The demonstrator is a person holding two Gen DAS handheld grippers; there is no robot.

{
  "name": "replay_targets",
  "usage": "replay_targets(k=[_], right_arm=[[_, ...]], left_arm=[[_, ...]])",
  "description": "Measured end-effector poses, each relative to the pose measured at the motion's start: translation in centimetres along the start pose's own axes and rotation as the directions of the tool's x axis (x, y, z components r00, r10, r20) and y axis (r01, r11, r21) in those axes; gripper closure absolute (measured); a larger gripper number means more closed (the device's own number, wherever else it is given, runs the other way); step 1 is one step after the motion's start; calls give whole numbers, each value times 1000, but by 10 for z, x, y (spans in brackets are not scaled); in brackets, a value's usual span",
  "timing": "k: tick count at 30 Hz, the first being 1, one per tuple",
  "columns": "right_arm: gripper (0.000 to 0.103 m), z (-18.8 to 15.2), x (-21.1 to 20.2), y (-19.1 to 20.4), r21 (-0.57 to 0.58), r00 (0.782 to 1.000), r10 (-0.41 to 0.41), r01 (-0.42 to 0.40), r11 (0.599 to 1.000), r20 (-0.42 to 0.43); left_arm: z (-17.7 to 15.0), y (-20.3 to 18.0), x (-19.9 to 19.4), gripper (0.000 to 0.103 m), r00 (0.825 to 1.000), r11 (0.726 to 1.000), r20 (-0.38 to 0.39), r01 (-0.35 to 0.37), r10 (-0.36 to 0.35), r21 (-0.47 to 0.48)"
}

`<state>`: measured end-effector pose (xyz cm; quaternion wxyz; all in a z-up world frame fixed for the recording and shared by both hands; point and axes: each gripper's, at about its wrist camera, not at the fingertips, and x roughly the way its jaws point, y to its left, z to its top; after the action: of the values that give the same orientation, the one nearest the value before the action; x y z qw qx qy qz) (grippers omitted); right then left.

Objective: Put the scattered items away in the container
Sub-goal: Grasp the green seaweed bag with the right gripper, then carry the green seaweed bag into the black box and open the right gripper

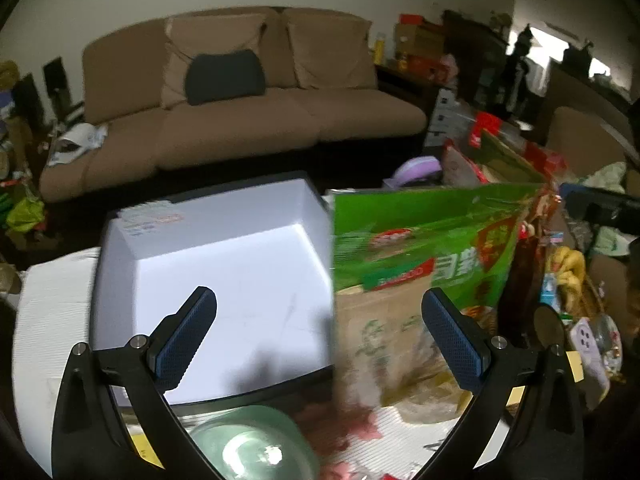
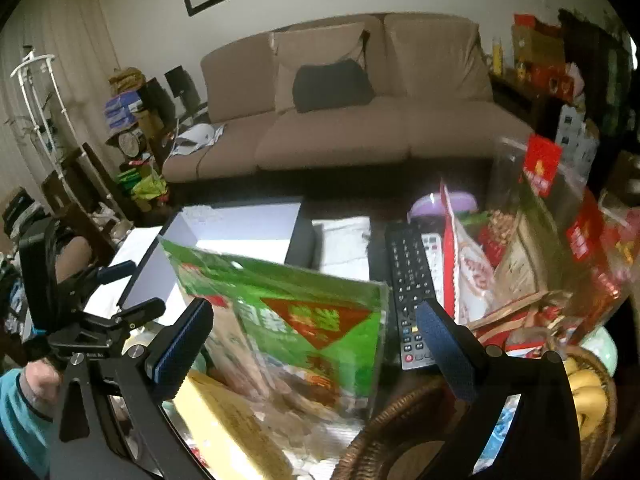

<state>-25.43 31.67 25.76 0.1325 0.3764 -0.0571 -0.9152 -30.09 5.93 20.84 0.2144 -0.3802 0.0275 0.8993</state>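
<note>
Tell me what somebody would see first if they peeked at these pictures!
The big green snack bag jumps out first, standing between the open right gripper fingers, next to the empty white box. Then the black remote beside the bag, and the long tan sofa behind the table.

Room dim; bright daylight blows out at a window far right in left view. White rectangular plastic container (image 1: 224,264) glares. Green printed snack bag (image 1: 424,240) motion-blurred. Fisheye bends edges, corners vignetted black.

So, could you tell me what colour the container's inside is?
White inside the container, clearest in the left wrist view.
</note>
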Motion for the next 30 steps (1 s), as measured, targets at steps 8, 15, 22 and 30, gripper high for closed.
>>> replay_targets(k=[8,15,22,30], right_arm=[[1,-15,22,-25,-23,998,48,-48,999,37],[42,-20,52,-44,4,994,110,-110,994,9],[79,-24,53,-39,-13,990,142,-142,990,3],[80,-9,30,-31,-21,988,141,-140,990,56]], left_arm=[[-5,9,25,0,997,997,-2,81,-81,-18],[-5,12,49,5,986,987,-29,161,-162,-18],[-8,-1,59,51,979,982,-77,186,-187,-16],[12,-1,27,73,978,978,-32,203,-204,-39]])
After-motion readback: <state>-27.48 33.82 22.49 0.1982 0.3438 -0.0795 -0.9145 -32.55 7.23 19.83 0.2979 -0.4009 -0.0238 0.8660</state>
